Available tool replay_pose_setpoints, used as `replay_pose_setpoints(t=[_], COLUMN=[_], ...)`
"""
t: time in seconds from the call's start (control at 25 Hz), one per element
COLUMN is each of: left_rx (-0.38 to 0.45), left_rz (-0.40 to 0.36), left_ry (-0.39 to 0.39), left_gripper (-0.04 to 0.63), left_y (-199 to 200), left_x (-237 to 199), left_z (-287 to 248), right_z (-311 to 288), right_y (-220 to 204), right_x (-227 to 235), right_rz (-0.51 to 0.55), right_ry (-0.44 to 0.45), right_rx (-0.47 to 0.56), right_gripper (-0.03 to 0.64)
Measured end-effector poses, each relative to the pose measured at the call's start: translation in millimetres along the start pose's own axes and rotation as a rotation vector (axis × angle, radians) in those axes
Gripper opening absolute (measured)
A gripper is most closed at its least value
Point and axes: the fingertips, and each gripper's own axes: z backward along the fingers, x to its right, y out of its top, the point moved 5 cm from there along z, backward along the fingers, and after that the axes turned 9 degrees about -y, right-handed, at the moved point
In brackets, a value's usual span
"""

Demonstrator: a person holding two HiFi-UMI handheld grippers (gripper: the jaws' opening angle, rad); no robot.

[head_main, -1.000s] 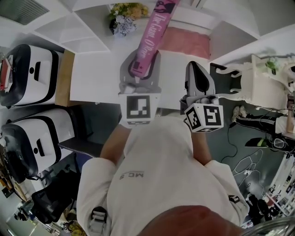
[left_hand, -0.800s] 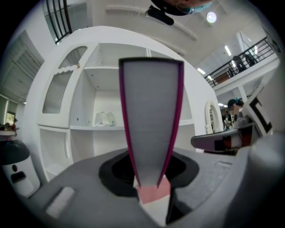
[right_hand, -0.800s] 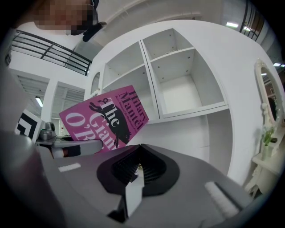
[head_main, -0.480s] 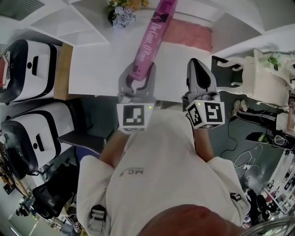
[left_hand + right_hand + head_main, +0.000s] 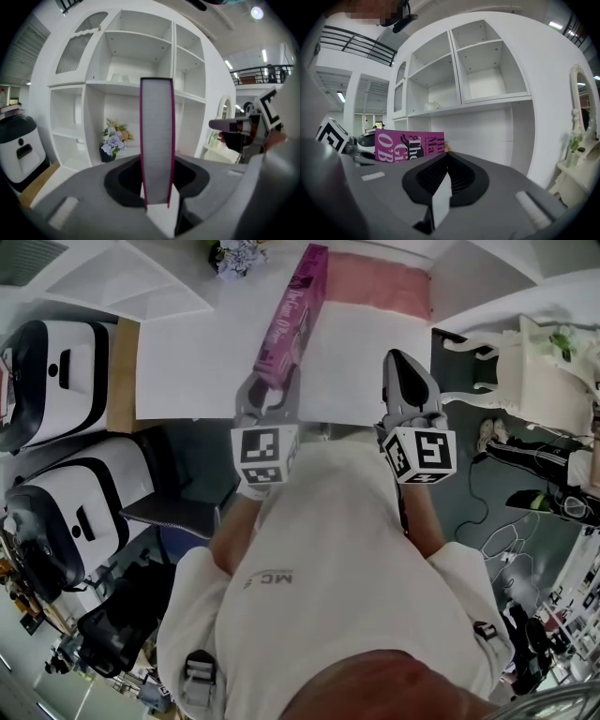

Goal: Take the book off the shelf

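Left tool point(image 5: 272, 395) clenched on pink book point(image 5: 293, 315), gripping its near end. Book is clear of shelf point(image 5: 117, 84), slanting over white surface point(image 5: 187, 371). Right tool point(image 5: 405, 381) closed, empty. Removal looks done; next, lower book flat, then release.

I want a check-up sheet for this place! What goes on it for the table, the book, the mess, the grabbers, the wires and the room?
Surface: plain white tabletop.
Job's things: tall pink book, off the white shelf unit, gripped at one end.
Clutter: flower bunch in a dark vase.
Grippers: left gripper shut on the book; right gripper shut, empty.
Cables: loose wires on the floor.
Surroundings: white-and-black machines, cream ornate furniture.
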Motion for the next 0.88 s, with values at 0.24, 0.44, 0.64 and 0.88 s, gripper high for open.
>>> replay_pose_setpoints(t=[0.24,0.44,0.64,0.88], left_rx=[-0.065,-0.111,-0.152,-0.157], left_rz=[0.025,0.047,0.067,0.056], left_ry=[-0.004,-0.008,-0.023,-0.046], left_gripper=[0.144,0.143,0.143,0.143], left_y=[-24.7,-40.4,-53.3,-49.9], left_x=[-2.9,-1.5,1.2,3.6], left_z=[-3.7,-12.6,-19.9,-29.3], right_z=[11.1,9.8,6.5,-0.7], right_y=[-25.4,-38.9,-46.0,-49.0], right_x=[16.1,29.3,29.8,32.3], right_rz=[-0.003,-0.009,-0.027,-0.033], right_ry=[-0.014,-0.025,-0.018,0.003], right_rx=[-0.038,-0.068,-0.083,-0.097], right_gripper=[-0.002,-0.002,-0.002,-0.002])
